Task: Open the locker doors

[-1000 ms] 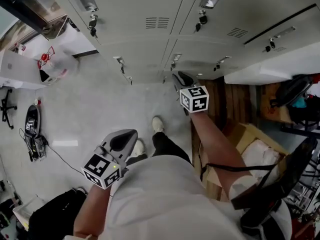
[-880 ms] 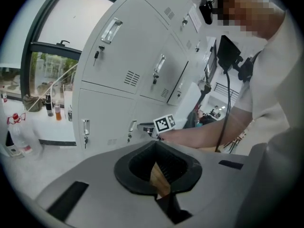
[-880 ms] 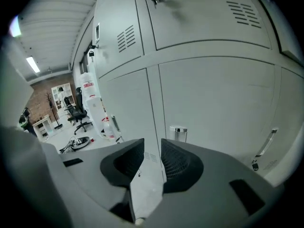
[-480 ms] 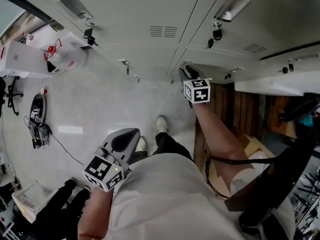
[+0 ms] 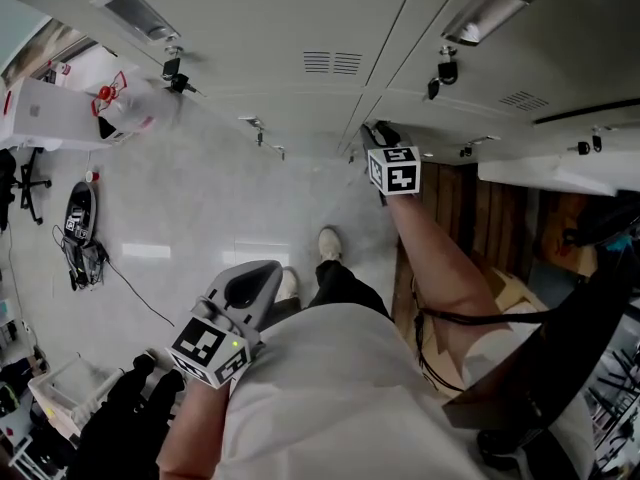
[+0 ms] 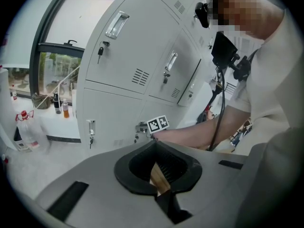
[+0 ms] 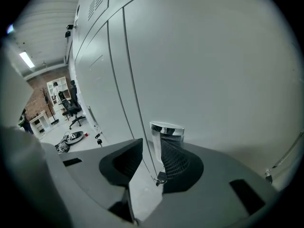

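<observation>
Grey locker doors (image 5: 300,28) fill the top of the head view, each with a chrome handle and a key, such as the handle (image 5: 258,128) at the lower left. My right gripper (image 5: 373,131) reaches to a lower door. In the right gripper view its jaws (image 7: 152,148) are opening, with a chrome handle (image 7: 166,132) and the key under it between them; the right finger (image 7: 173,158) lies beside the handle and a gap shows on the left side. My left gripper (image 5: 255,280) hangs back near my waist, away from the lockers, with its jaws (image 6: 159,177) shut on nothing.
A pale panel (image 5: 560,173) juts out from the lockers at the right, above brown boards (image 5: 455,208) and a cardboard box (image 5: 510,288). On the left are a white table (image 5: 50,118) with bottles, a chair (image 5: 25,178), cables (image 5: 80,228) and a black bag (image 5: 120,428).
My right gripper has moved up to the lower locker's handle, and the lockers now fill more of the head view. The left gripper has hardly moved.
</observation>
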